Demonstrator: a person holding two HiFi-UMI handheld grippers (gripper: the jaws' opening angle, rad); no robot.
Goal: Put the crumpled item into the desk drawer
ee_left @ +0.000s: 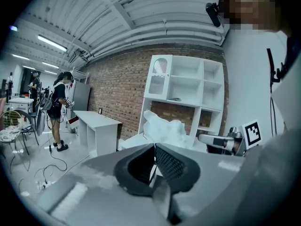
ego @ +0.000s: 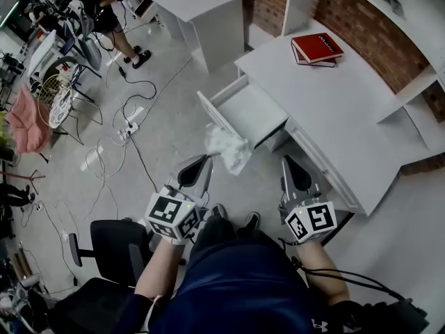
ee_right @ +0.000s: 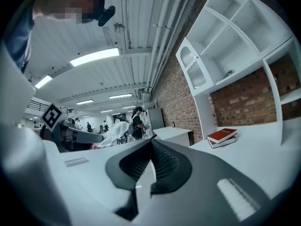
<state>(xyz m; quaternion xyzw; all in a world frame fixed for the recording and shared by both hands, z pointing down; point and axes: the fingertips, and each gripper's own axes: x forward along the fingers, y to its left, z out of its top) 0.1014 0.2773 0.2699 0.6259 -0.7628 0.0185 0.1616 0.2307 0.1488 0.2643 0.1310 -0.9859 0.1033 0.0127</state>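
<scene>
The crumpled item [ego: 228, 147] is a wad of white paper or cloth hanging just in front of the open desk drawer [ego: 247, 110], near its front panel. My left gripper [ego: 206, 160] is shut on the wad's near edge. In the left gripper view the wad [ee_left: 164, 128] bulges beyond the closed jaws of that gripper [ee_left: 154, 147], with a thin white strip pinched between them. My right gripper [ego: 288, 160] hangs to the right, beside the white desk [ego: 334, 96], shut with nothing in it. In the right gripper view its jaws [ee_right: 151, 142] meet at the tips and the wad [ee_right: 113, 134] shows at left.
Two red books [ego: 318, 49] lie at the desk's far end, with white shelving [ee_left: 186, 91] against the brick wall. A second white desk [ego: 201, 5] stands further back. A black chair [ego: 115, 245] is at my left. Cables [ego: 132, 124] run over the floor, and a person [ego: 104, 12] stands far left.
</scene>
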